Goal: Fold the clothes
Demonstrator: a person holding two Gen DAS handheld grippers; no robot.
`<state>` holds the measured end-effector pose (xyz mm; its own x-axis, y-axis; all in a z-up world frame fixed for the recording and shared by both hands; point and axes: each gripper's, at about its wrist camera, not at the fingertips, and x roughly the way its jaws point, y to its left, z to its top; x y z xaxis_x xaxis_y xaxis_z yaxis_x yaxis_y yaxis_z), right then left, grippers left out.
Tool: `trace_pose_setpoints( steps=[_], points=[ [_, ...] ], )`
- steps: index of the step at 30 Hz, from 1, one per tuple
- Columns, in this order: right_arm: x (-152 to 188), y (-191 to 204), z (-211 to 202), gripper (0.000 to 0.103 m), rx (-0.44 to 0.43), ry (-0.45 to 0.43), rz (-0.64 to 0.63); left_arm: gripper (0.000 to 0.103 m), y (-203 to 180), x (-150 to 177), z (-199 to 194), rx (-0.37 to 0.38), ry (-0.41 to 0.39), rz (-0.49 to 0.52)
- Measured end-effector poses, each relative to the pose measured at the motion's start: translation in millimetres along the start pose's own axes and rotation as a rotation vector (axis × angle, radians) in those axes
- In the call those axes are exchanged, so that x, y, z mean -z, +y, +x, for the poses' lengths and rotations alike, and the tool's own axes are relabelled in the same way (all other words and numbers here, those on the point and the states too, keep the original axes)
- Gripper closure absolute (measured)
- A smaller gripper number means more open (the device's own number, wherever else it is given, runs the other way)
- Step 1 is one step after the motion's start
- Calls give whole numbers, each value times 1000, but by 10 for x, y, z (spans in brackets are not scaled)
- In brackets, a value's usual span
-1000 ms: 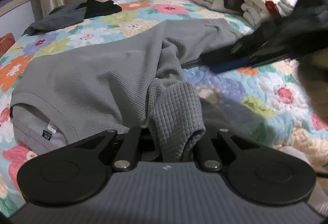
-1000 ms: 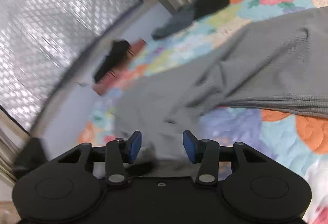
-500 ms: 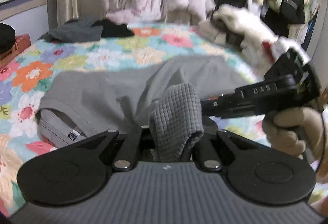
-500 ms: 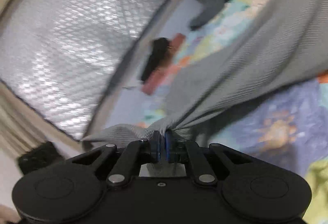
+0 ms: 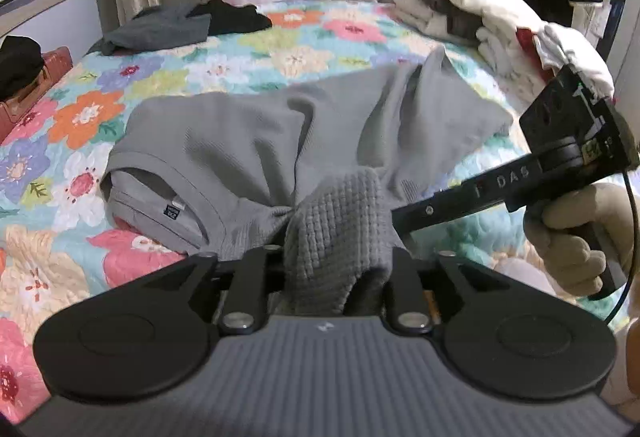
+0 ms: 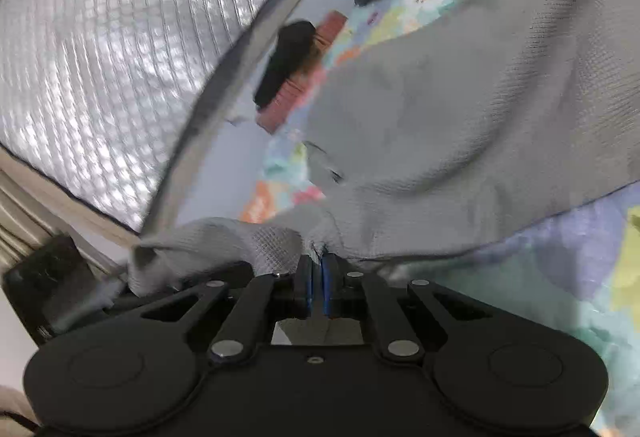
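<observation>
A grey waffle-knit shirt lies crumpled on the flowered quilt, collar and size label to the left. A thick wad of its fabric sits between the jaws of my left gripper, which are opening; a dark gap shows beside the right finger. My right gripper reaches in from the right, held by a gloved hand. In the right wrist view my right gripper is shut on a pinched edge of the shirt, which stretches away from it across the bed.
A pile of white and dark clothes sits at the bed's far right. Dark garments lie at the far left. A red box with a black item stands off the left edge. A quilted window cover fills the wall.
My right gripper went from open to shut on the shirt's edge and pulled it up taut. My left gripper rose with its wad, and its jaws now stand wider.
</observation>
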<state>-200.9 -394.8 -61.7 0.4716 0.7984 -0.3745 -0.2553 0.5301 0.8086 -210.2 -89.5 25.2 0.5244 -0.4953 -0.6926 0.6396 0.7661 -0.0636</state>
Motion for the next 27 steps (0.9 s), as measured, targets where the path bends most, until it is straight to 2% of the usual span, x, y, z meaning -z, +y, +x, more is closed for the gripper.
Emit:
trace_pose_setpoints(
  steps=[1,2,5,8,9,11,13,15,18,20,24,27],
  points=[
    [14,57,-5,95,28,13,-35,57,-2,-21,7,4,3,12],
    [29,130,-12,93,46,24,-74,54,3,-55,13,5,5,30],
    [47,321,-142,90,79,60,-190,54,117,-167,-13,-24,-21,8],
    [9,318,-406,87,184,12,-237,53,284,-300,-44,-1,-66,-82],
    [-20,263,-540,85,239,-30,-228,53,269,-361,4,3,-70,-82],
    [-86,96,-784,71,346,-114,-185,53,137,-502,191,62,-81,-23],
    [-171,-162,-1028,68,486,-190,-97,53,-16,-609,452,139,-67,3],
    [-217,-391,-1292,68,570,-268,-14,53,-205,-651,754,177,-42,56],
    [-219,-618,-1551,67,607,-327,104,53,-542,-650,1174,159,42,214],
    [-199,-644,-1556,62,650,-334,146,53,-756,-664,1377,168,98,297],
    [-138,-721,-1497,58,697,-313,166,53,-1102,-728,1637,229,111,354],
    [-129,-780,-1501,58,695,-316,178,50,-1299,-690,1867,186,121,404]
  ],
)
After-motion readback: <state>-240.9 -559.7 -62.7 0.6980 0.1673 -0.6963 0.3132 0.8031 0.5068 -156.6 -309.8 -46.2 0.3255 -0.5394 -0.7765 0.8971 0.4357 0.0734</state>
